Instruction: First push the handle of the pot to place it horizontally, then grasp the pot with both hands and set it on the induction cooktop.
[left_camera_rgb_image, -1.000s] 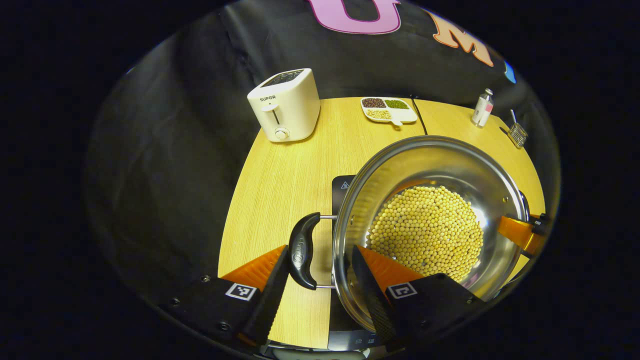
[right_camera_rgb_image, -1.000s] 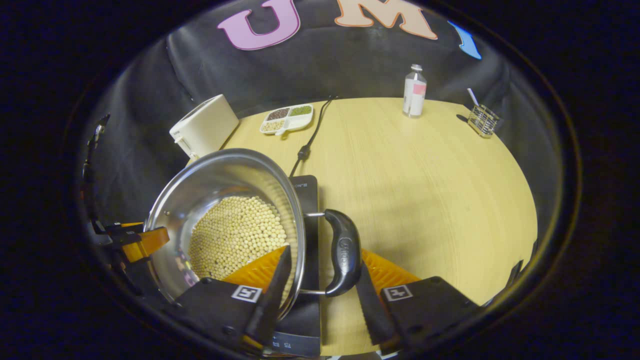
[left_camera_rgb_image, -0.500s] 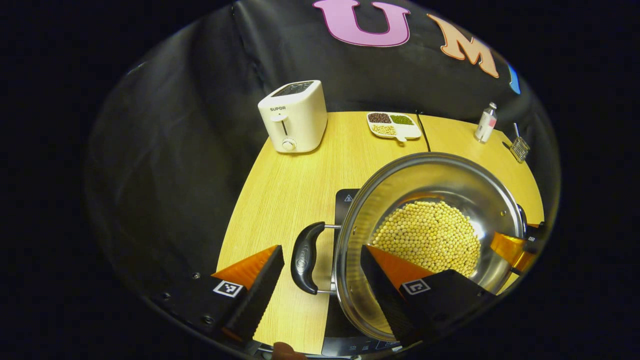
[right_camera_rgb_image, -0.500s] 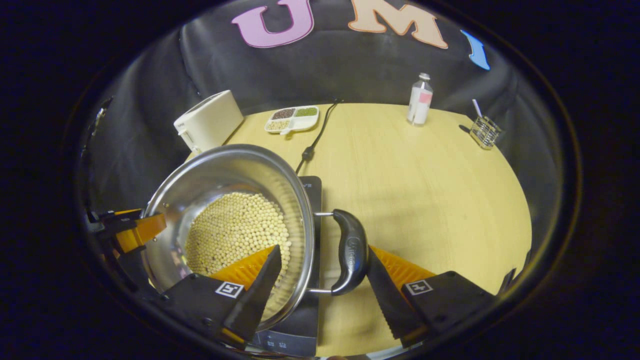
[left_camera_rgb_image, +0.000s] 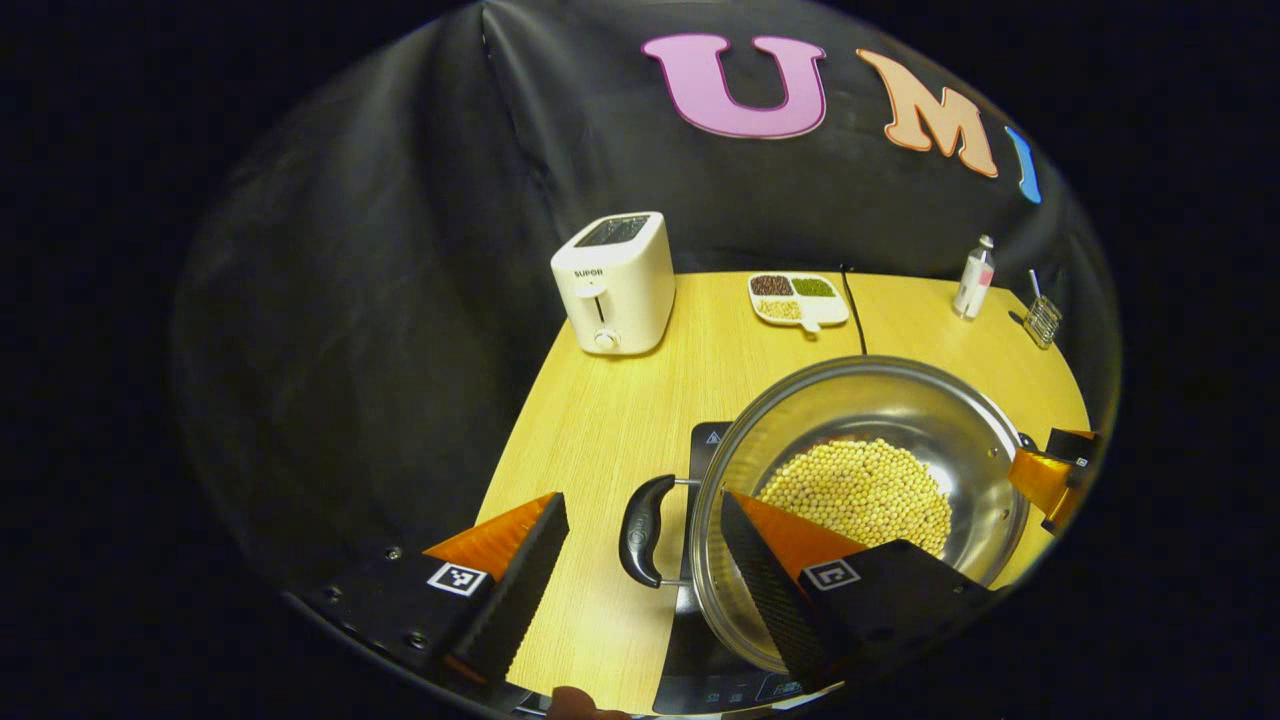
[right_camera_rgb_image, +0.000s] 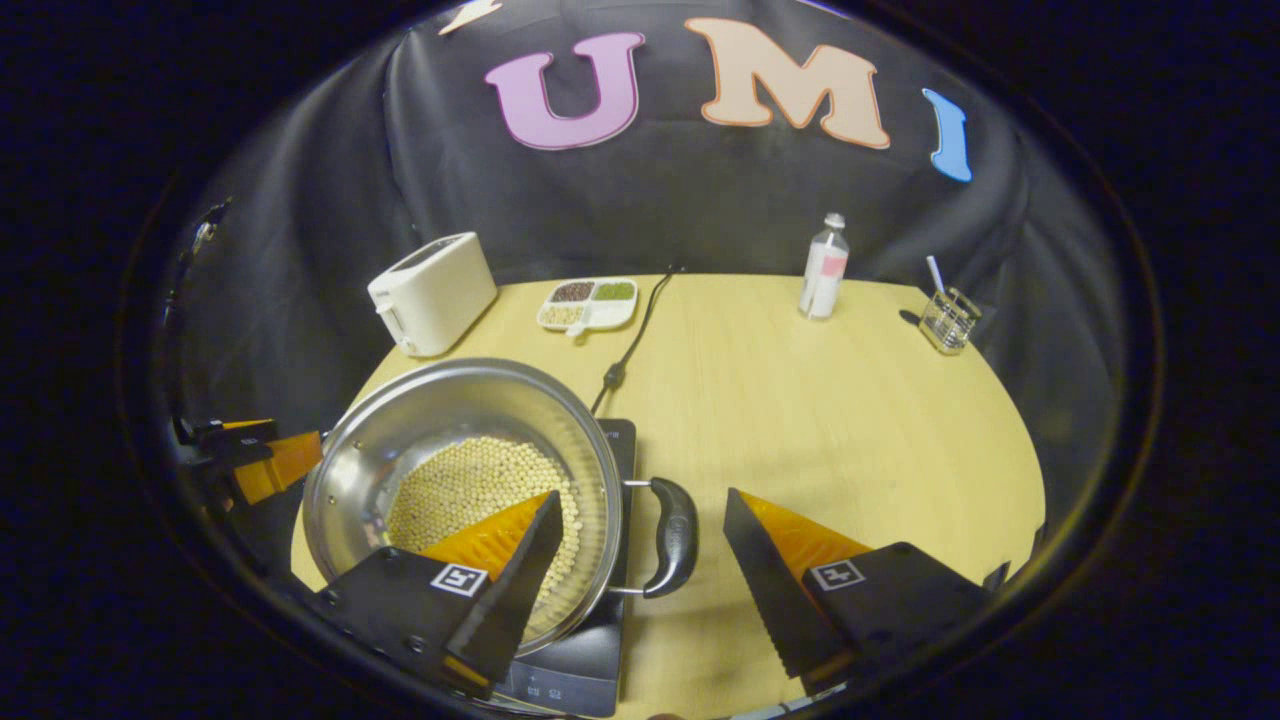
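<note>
Wooden table (right_camera_rgb_image: 820, 420) under black cloth carries the pot (right_camera_rgb_image: 420, 420) (its bottom covered with yellow beans (right_camera_rgb_image: 470, 485)), sitting on the induction cooktop (right_camera_rgb_image: 585, 655). Its black side handles (right_camera_rgb_image: 672, 536) stick out level. Left hand-held gripper (left_camera_rgb_image: 640, 585) and right hand-held gripper (right_camera_rgb_image: 640, 575) both gape wide, holding nothing, each straddling a handle (left_camera_rgb_image: 640, 530) without touching. Farther back stand a toaster (left_camera_rgb_image: 615, 283), a divided dish (left_camera_rgb_image: 798, 298) and a bottle (right_camera_rgb_image: 823, 266).

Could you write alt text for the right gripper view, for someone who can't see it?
A steel pot of pale beans sits on a black induction cooktop, with the open right gripper drawn back from its handle over a wooden table.
</note>
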